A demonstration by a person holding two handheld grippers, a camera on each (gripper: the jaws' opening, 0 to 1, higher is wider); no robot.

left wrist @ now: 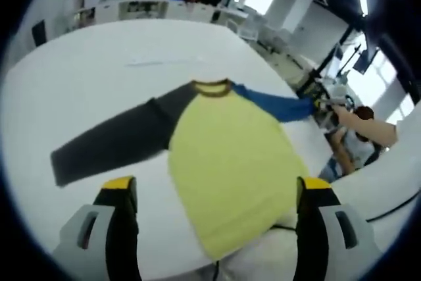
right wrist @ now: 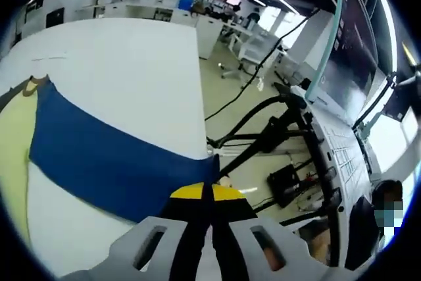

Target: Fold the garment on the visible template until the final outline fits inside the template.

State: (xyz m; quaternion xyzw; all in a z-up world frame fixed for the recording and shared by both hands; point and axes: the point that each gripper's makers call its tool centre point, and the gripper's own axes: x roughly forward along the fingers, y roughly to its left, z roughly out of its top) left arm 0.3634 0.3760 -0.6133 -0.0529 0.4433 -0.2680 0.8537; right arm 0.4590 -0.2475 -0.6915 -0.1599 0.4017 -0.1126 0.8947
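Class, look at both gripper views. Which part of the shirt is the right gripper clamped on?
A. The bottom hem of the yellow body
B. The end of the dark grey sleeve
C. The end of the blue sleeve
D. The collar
C: in the right gripper view the right gripper has its jaws shut on the cuff end of the blue sleeve, while the dark grey sleeve lies flat on the white table.

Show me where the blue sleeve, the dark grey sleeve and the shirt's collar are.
blue sleeve [right wrist: 112,156]: right gripper view, mid-sleeve.
dark grey sleeve [left wrist: 112,139]: left gripper view, mid-sleeve.
collar [left wrist: 212,88]: left gripper view, front edge of neckband.
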